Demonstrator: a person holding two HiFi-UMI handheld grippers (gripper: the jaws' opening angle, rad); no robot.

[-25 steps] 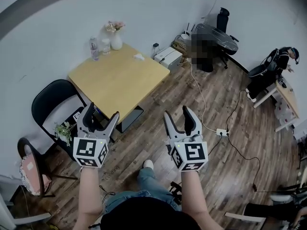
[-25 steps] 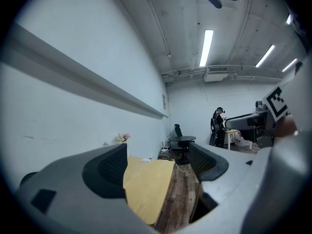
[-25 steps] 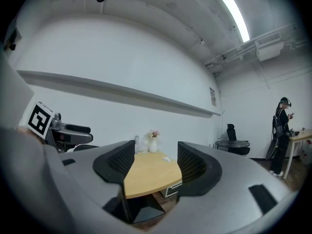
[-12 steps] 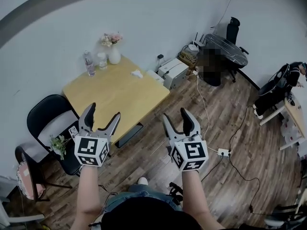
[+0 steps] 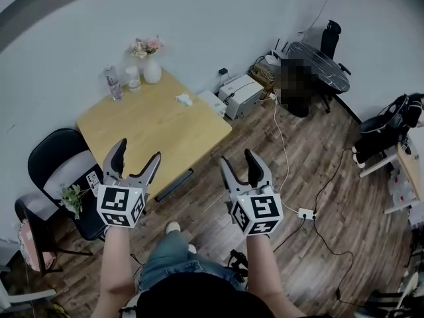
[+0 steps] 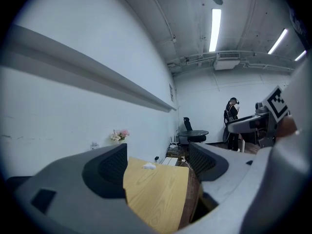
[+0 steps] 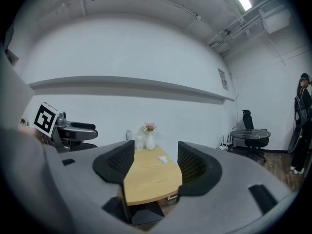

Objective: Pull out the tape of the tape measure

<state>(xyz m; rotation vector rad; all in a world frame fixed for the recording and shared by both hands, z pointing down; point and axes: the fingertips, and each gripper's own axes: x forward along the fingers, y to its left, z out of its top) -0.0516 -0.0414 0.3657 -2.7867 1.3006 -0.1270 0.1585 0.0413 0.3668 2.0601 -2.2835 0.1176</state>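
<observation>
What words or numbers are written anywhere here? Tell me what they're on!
No text here can be read.
Wall sign: too small to read.
Bottle on the table: label too blurred to read.
Cubes on the left gripper and right gripper: black-and-white square patterns, no letters.

A small white thing [image 5: 183, 99], too small to tell as the tape measure, lies on the wooden table [image 5: 149, 134], close to its far right edge, roughly midway along.
</observation>
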